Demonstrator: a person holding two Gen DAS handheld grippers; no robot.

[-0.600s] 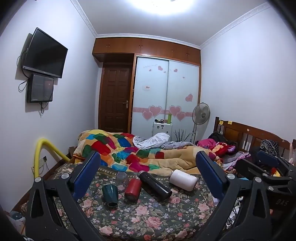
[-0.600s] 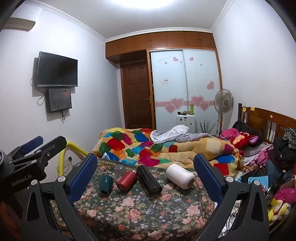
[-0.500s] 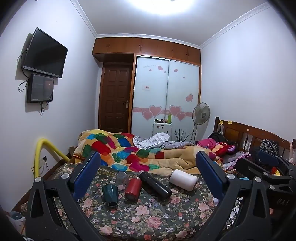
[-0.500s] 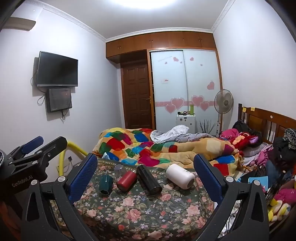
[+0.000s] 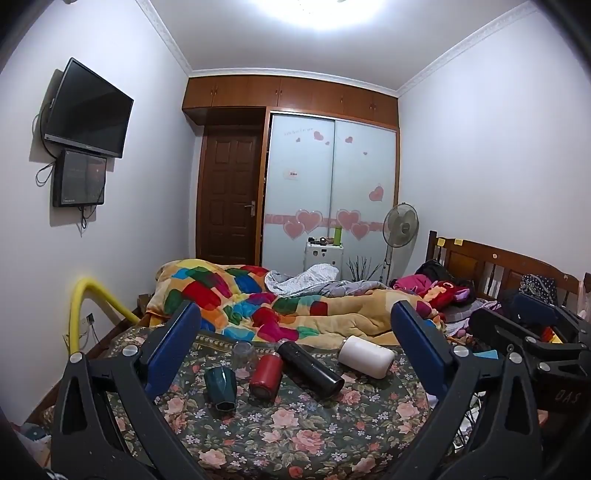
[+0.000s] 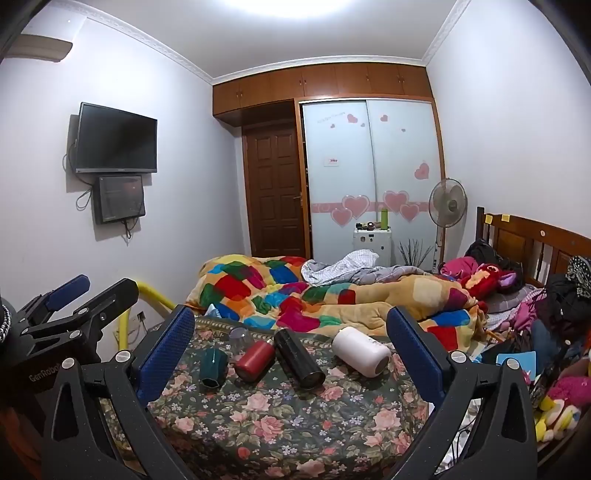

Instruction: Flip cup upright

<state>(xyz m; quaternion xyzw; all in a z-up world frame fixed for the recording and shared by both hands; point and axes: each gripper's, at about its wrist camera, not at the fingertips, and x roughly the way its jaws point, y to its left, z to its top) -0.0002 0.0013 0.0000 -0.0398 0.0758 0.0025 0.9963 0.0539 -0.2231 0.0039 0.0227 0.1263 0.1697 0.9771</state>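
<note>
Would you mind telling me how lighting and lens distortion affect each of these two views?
Left wrist view: the ceiling light blows out to white, walls bow outward, and the corners are black. Right wrist view: the same glare at the top edge; the cups, such as the white cup, stay sharp.

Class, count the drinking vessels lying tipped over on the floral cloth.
5, left to right: green cup, clear glass behind it, red flask, black flask, white bottle. None looks hidden.
</note>
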